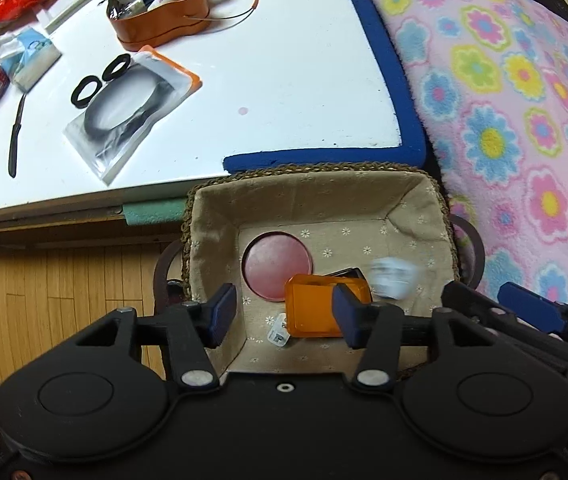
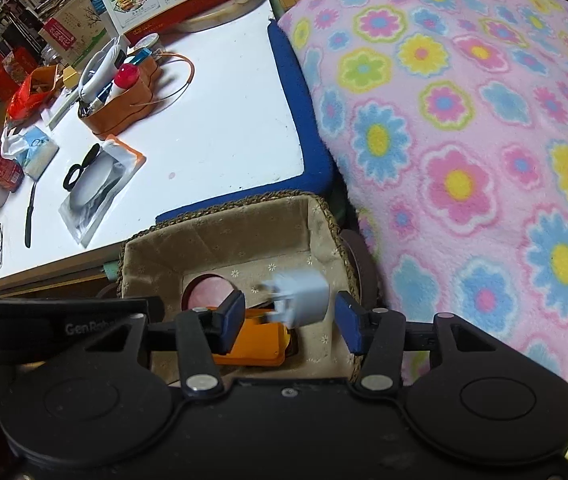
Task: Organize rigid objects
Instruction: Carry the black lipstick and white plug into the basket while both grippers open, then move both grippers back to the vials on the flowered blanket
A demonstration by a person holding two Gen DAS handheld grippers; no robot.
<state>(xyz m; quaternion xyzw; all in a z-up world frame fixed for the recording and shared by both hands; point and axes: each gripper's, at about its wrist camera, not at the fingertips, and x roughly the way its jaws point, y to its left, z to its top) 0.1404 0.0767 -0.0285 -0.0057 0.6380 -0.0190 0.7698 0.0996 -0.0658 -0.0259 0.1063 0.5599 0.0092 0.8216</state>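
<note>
A cloth-lined woven basket [image 1: 220, 216] [image 2: 220, 236] sits below the table edge. In it lie a round pink lid [image 1: 277, 266] [image 2: 210, 292], an orange box [image 1: 312, 308] [image 2: 258, 344] and a small white tag [image 1: 278, 334]. A white charger plug [image 2: 304, 298] [image 1: 394, 278] is blurred in mid-air between my open right fingers, over the basket, touching neither pad. My left gripper [image 1: 282, 316] is open and empty above the basket. My right gripper [image 2: 290, 322] is open.
The white table [image 1: 284, 80] [image 2: 212, 128] with blue edge padding holds an orange pouch [image 1: 160, 20] of items, a packaged black ring [image 1: 128, 112], two black rings [image 1: 100, 78], a black knife [image 1: 15, 136] and tissues [image 1: 28, 56]. A flowered blanket [image 1: 516, 120] [image 2: 464, 140] lies right.
</note>
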